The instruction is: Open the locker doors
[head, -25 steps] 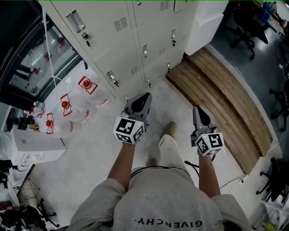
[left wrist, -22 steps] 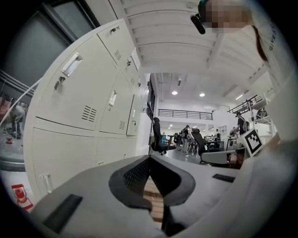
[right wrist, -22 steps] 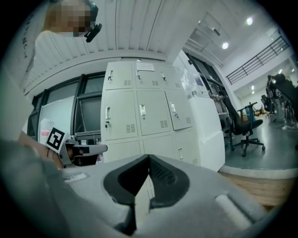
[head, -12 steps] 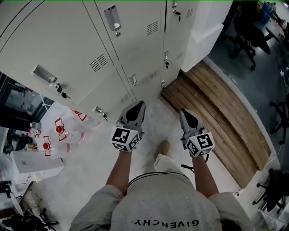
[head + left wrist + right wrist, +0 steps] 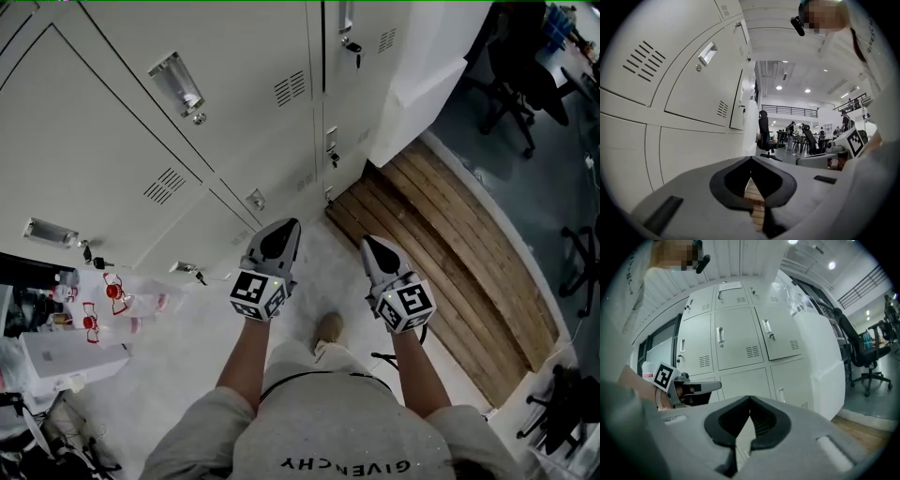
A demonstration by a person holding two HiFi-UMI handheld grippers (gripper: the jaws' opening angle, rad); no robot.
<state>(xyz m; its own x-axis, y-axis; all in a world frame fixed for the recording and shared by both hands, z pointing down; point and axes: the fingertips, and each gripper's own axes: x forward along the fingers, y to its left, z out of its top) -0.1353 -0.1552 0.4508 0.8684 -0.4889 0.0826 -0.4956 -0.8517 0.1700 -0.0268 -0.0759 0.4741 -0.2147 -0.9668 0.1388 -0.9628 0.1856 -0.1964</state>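
Locker doors, pale grey sheet metal with vent slots and small recessed silver handles, all look shut and untouched. They stand just ahead of both claws.

The left claw has its tips pressed together with nothing between them; the left gripper view shows only flooring through the hollow behind the tips. The right claw is likewise fully closed and empty. The two are held side by side, apart from each other, aimed at the lowest tier of doors and touching none of them. The left one points roughly towards a low door's handle. The right one points towards the corner where the lockers meet a brown slatted wooden platform.

Over the last second the bank of lockers has grown to fill the upper left half of the head view. A cluster of clear plastic bottles with red labels on the pale floor has slid out to the left edge. Both claws have stayed shut and level throughout.

I take that as the person walking up to the lockers: the approach looks nearly finished, but no door has been opened. A claw will probably have to spread or hook a handle before any door can swing.
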